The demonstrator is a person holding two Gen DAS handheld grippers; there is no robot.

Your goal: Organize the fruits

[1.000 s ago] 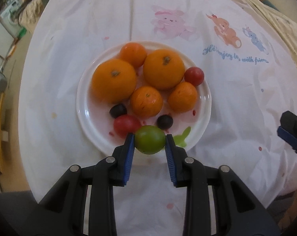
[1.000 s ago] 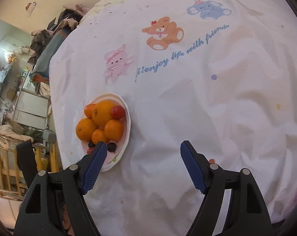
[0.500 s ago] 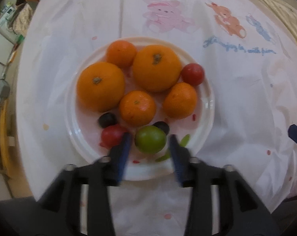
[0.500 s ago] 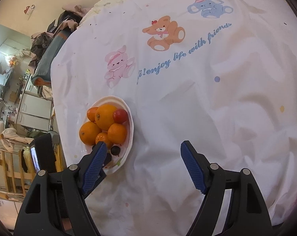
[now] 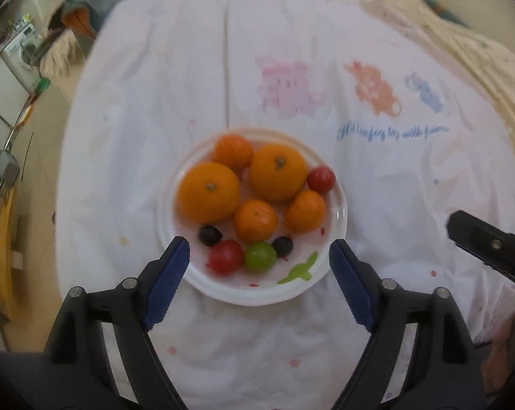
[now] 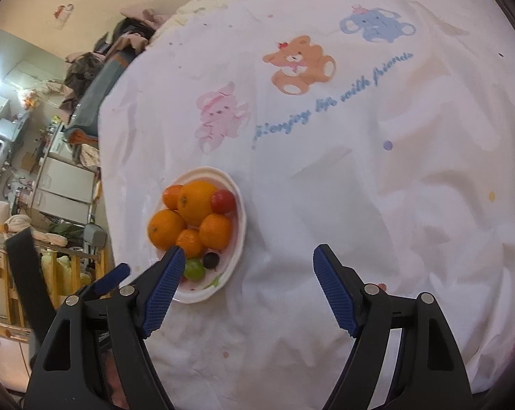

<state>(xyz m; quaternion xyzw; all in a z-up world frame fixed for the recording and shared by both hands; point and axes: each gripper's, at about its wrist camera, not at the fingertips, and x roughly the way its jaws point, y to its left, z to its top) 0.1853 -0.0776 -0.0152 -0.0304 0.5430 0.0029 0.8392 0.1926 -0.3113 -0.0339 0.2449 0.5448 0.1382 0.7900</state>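
In the left wrist view the green fruit (image 5: 260, 256) lies on the plate (image 5: 337, 212), lower centre of the frame, just ahead of the left gripper (image 5: 259, 273), whose jaws are opening, empty. The right gripper (image 6: 247, 290) stands apart, also empty, the plate at its lower left.

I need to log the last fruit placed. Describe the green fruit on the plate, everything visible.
The green fruit is small, round, smooth and slightly glossy, a yellowish green all over, with no stem showing. It sits on the white plate near the front rim, beside a red tomato, which it seems to touch, and close to a dark grape. The left gripper is opening, clear of it; nothing grips the fruit.
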